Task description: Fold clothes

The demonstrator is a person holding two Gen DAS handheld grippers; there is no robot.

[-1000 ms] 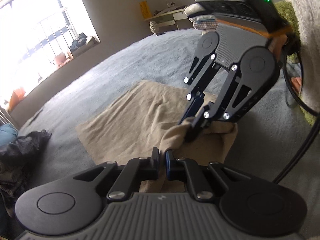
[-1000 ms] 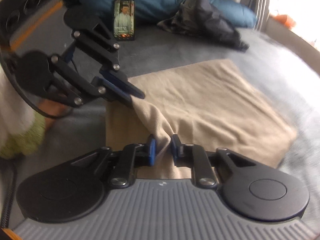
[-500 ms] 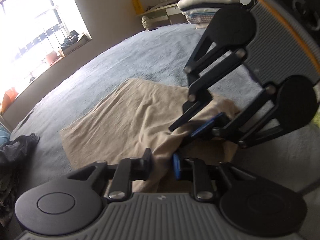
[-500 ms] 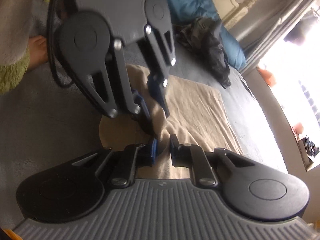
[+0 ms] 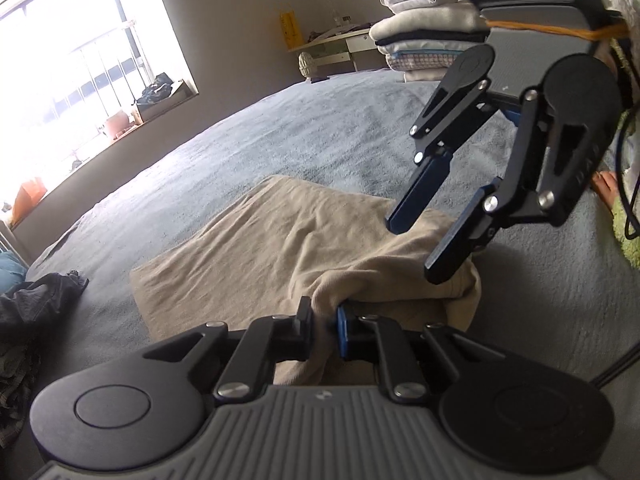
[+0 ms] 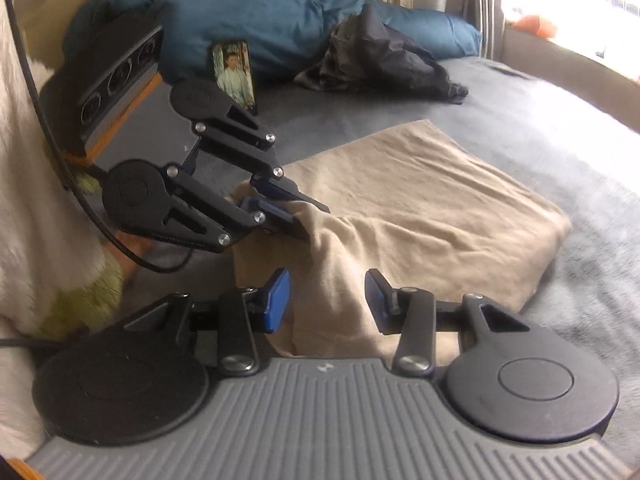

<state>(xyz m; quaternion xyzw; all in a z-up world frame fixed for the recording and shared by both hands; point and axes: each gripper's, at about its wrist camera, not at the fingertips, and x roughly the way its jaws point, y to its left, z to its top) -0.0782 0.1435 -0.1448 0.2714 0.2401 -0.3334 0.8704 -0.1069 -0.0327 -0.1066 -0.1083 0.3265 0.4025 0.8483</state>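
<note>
Left hand-held gripper (image 5: 323, 322) is clamped on a raised fold of the beige garment (image 5: 280, 240); right hand-held gripper (image 6: 327, 294) is opening, pads clear of the cloth between them. Garment lies half-folded on the grey bed (image 5: 320, 128). Advised: lay the held edge square before letting go.

Daylight pours in from the window (image 5: 68, 80) at the upper left of the left wrist view, blown out to white glare; in the right wrist view the same glare burns the upper right corner. Both frames bow strongly at the edges. The right wrist view is softer, smeared along its left and right edges.
</note>
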